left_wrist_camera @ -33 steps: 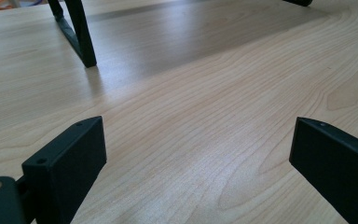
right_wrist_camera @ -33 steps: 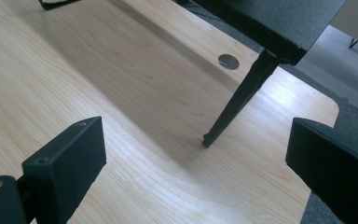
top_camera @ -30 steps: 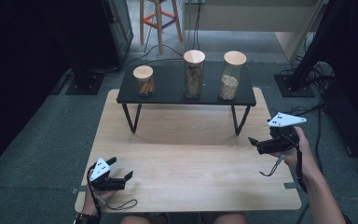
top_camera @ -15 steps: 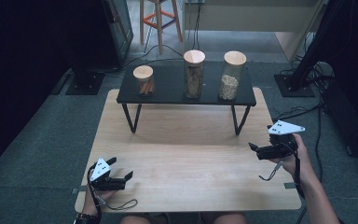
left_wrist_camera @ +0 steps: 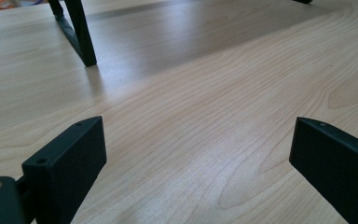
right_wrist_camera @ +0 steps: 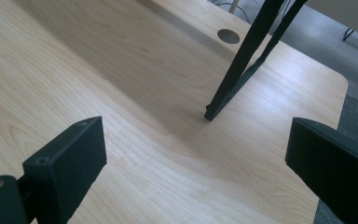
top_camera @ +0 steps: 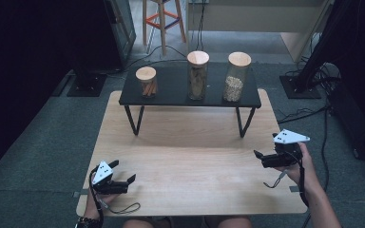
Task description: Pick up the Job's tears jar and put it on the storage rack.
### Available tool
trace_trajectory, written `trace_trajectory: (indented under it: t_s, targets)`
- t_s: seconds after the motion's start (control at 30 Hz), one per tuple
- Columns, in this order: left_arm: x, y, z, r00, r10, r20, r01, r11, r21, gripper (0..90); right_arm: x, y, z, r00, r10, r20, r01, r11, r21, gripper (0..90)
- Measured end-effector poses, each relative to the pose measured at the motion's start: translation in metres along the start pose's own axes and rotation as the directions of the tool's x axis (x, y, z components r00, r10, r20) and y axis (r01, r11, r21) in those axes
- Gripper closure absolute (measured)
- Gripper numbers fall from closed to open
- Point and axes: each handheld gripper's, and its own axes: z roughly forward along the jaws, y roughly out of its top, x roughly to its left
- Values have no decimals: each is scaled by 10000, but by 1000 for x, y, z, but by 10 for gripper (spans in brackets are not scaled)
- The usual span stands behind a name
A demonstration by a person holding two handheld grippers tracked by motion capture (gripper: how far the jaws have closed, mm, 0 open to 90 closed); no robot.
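Three clear jars with wooden lids stand on a black shelf (top_camera: pixel 171 97) at the table's far side: a short jar (top_camera: pixel 146 81) on the left, a tall jar (top_camera: pixel 197 75) in the middle, and a jar of pale grains (top_camera: pixel 236 77) on the right. My left gripper (top_camera: pixel 123 172) rests low at the table's near left corner, open, with bare wood between its jaws. My right gripper (top_camera: pixel 259 158) hovers near the right edge, open and holding nothing. In the left gripper view one black shelf leg (left_wrist_camera: pixel 78 31) rises ahead; in the right gripper view another shelf leg (right_wrist_camera: pixel 242 65) slants up.
The light wooden table (top_camera: pixel 190 161) spreads between the grippers and the shelf. A round cable hole (right_wrist_camera: pixel 229 35) lies beyond the shelf leg. An orange stool (top_camera: pixel 162 19), dark stands and cables sit on the grey carpet behind and to the right.
My right gripper has dropped lower and come nearer the table's front, staying open. The left gripper has not moved.
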Motion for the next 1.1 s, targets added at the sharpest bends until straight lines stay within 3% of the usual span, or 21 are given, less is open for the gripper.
trace_trajectory:
  t_s: [1.1]
  targets:
    - [-2,1,0,9999,83,-69,-82,9999,60,39,8,-46,24,9991,417,12,-417,9980,468,47]
